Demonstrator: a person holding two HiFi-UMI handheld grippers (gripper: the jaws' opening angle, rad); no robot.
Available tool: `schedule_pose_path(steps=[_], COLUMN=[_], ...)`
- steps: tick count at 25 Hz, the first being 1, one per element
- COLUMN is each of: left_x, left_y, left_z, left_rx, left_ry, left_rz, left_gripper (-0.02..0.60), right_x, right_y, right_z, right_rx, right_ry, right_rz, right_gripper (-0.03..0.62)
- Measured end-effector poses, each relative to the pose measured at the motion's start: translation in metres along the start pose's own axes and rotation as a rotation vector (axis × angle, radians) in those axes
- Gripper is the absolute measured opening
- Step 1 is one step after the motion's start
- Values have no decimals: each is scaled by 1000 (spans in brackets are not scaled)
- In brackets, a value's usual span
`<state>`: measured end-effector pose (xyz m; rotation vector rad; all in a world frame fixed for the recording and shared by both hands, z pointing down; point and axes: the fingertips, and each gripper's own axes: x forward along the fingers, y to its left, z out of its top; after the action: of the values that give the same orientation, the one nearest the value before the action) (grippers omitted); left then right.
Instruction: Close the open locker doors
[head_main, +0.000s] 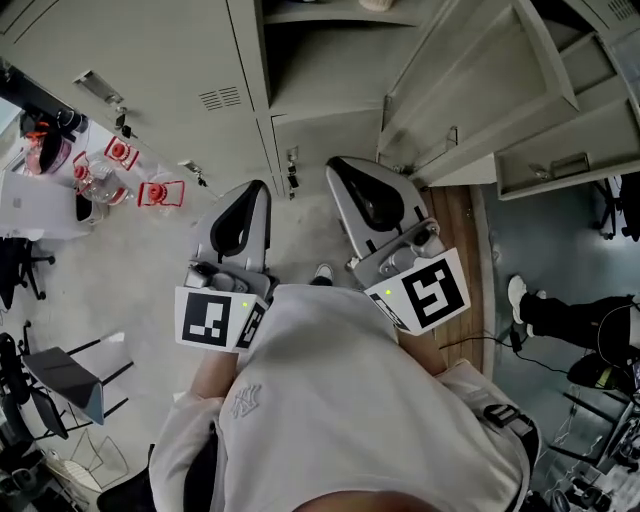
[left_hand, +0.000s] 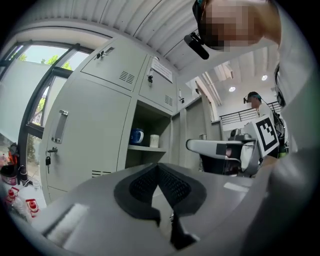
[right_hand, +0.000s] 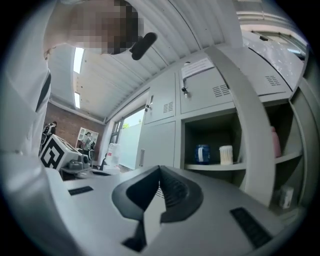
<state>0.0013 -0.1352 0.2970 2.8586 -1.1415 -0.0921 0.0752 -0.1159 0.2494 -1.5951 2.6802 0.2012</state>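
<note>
Holding both tongs up before the lockers, I have my left gripper (head_main: 243, 222) low at centre-left of the head view, its jaws pressed together on nothing. Above and left of it, a closed locker door (head_main: 130, 60) fills the upper left. At top centre is an open compartment (head_main: 320, 50). The left gripper view shows a blue mug (left_hand: 137, 136) and a white cup (left_hand: 154, 140) on its shelf (left_hand: 145, 148). My right gripper (head_main: 370, 200) sits just right of centre, jaws likewise closed and empty. An open locker door (head_main: 480, 90) swings out across the upper right, with a second open door (head_main: 565, 150) at the right edge; neither gripper touches them.
</note>
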Motion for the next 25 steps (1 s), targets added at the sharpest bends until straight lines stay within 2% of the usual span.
schedule_pose_path(steps=[6, 12, 15, 18, 21, 25], left_x=[0, 6, 13, 20, 24, 23], left_y=[-44, -68, -75, -83, -89, -89], left_z=[-5, 6, 8, 8, 8, 9], left_rx=[13, 44, 41, 32, 35, 36], left_ry=[-8, -41, -48, -48, -45, -42], left_rz=[53, 55, 36, 9, -8, -4], left_gripper=[2, 2, 2, 2, 2, 2], right_x=[-46, -85, -98, -108, -113, -113], right_y=[-8, -17, -30, -56, -85, -102], right_z=[-2, 13, 19, 20, 11, 3], right_rx=[21, 59, 36, 28, 69, 154], right_ry=[-34, -127, -136, -121, -89, -91], right_rz=[94, 161, 138, 62, -4, -2], right_gripper=[12, 12, 12, 12, 12, 14])
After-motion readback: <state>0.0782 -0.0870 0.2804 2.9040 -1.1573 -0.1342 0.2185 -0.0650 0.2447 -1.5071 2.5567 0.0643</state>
